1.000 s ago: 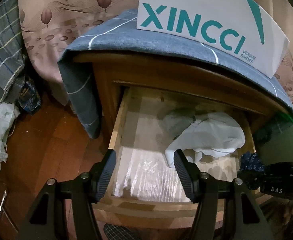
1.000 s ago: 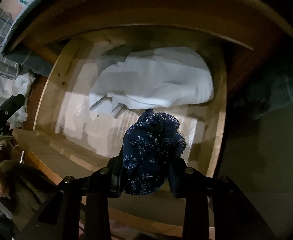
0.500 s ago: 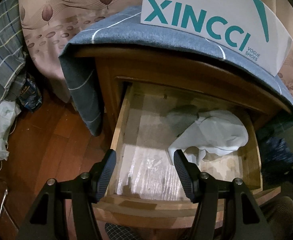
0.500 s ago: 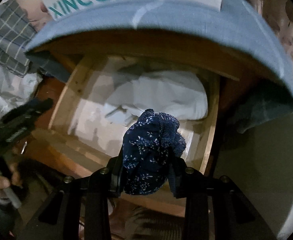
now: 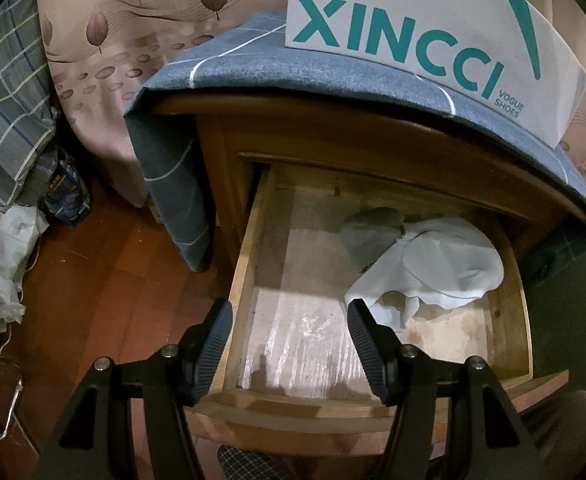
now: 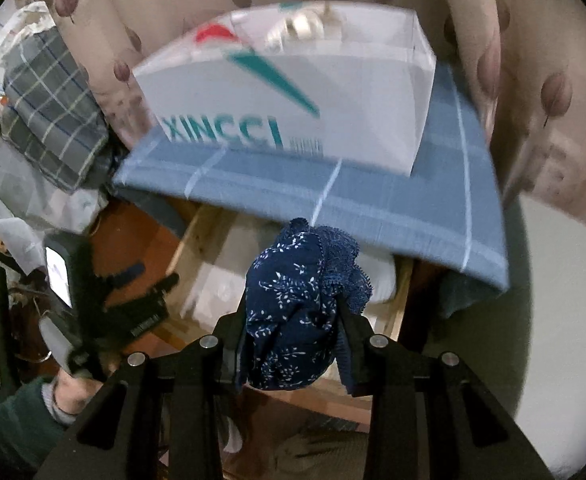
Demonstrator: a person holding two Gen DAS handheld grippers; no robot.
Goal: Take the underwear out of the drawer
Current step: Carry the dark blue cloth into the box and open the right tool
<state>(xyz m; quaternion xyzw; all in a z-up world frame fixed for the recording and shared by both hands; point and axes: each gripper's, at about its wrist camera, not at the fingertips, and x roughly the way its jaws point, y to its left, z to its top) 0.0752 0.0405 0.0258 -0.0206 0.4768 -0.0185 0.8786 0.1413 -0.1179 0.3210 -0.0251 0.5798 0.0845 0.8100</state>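
Right tongs (image 6: 293,320) clamp navy floral underwear (image 6: 293,316) above the open wooden drawer (image 5: 245,280); left tongs (image 5: 289,344) gape empty.

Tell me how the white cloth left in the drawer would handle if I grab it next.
Probably floppy: the white cloth lies crumpled with loose folds. Likely light, since its thin edges curl up off the drawer floor. It may drag the grey item it overlaps, so pinch a raised fold.
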